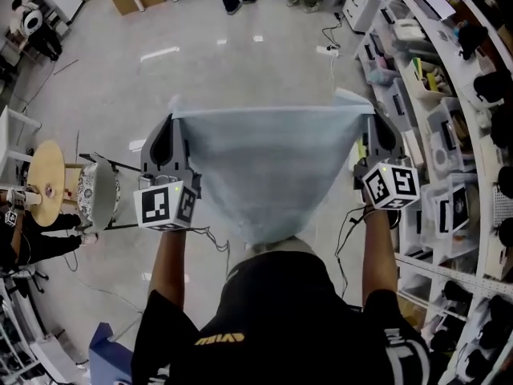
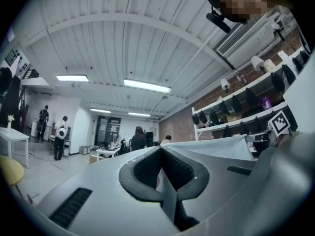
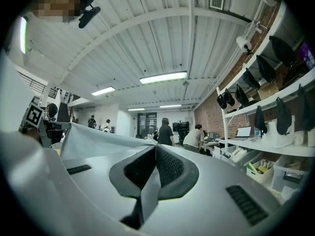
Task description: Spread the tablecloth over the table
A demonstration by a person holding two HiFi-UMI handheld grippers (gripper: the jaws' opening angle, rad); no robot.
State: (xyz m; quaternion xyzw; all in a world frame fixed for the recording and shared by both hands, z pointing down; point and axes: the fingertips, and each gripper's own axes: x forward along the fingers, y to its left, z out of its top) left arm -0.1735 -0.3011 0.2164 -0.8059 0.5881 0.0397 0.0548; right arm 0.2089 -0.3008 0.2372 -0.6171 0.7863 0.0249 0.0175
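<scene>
We've got open floor (image 1: 240, 62) ahead. Right is tight: shelving (image 1: 449, 135) just beside the right gripper (image 1: 371, 117). Left: chair (image 1: 96, 195) and round table (image 1: 46, 175) near the left gripper (image 1: 171, 119). Tablecloth (image 1: 264, 159) stretched between them blocks the middle. Power strip (image 1: 326, 50) lies on the floor ahead-right.

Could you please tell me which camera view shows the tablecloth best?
The head view: it shows the tablecloth hanging full-width between the left gripper and right gripper. Each gripper view shows only a corner pinched in its shut jaws and a strip of the top edge.
</scene>
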